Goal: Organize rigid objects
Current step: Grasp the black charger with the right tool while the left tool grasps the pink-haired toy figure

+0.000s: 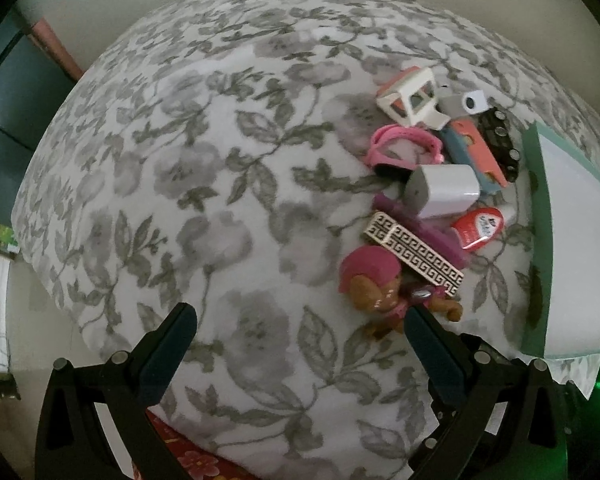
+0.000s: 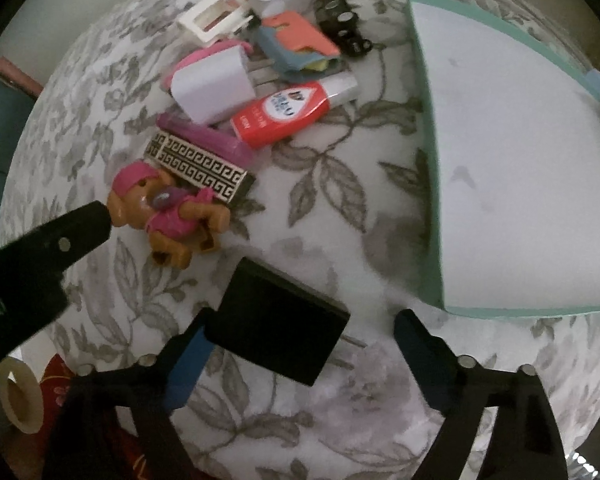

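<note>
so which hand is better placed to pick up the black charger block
Right. The right gripper already straddles the black charger, jaws open around it. The left gripper hovers open over by the toy dog.

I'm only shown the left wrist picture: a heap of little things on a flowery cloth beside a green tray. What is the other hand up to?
Observer: The right gripper points down over a black charger that lies by itself on the cloth.
Operator: Has it grabbed it?
Observer: No. The jaws stand open, and one pad is clear of the charger.
Operator: Anything else I'm missing?
Observer: A roll of tape sits beyond the cloth's edge, at the lower left of the right wrist view.
</note>
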Action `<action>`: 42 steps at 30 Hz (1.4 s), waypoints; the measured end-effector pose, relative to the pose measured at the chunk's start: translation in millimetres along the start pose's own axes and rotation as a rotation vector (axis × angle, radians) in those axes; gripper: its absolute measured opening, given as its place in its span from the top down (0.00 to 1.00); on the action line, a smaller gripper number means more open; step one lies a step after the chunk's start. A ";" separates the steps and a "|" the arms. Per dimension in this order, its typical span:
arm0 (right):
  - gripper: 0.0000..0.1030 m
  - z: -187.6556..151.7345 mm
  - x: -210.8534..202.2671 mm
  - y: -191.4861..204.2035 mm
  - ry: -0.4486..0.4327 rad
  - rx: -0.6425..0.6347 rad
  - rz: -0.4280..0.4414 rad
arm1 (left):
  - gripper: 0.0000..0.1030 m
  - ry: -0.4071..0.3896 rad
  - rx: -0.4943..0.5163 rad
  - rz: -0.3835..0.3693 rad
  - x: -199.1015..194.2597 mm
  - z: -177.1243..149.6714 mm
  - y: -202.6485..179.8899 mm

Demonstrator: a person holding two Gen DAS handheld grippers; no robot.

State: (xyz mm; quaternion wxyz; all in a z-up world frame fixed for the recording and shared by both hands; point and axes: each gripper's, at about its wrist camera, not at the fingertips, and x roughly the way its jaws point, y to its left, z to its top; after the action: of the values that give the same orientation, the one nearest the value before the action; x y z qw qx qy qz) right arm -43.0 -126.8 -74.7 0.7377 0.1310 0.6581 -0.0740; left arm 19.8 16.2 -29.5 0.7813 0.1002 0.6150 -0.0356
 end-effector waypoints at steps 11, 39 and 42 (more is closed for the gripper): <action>0.27 -0.9 -7.0 -12.1 -0.003 0.034 0.036 | 0.00 0.002 0.095 -0.035 8.4 2.0 -19.9; 0.27 -5.2 -12.9 -30.7 0.042 0.101 0.076 | 0.26 -0.018 0.306 -0.045 25.1 3.4 -84.5; 0.27 -3.8 -12.4 -32.0 0.043 0.106 0.079 | 0.26 -0.016 0.306 -0.038 23.7 2.9 -88.0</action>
State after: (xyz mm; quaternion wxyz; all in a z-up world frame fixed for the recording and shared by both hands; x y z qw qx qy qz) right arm -57.2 -157.1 -65.9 0.7179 0.1973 0.6632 -0.0765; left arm 12.5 -68.8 -61.7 0.7610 0.2062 0.5979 -0.1445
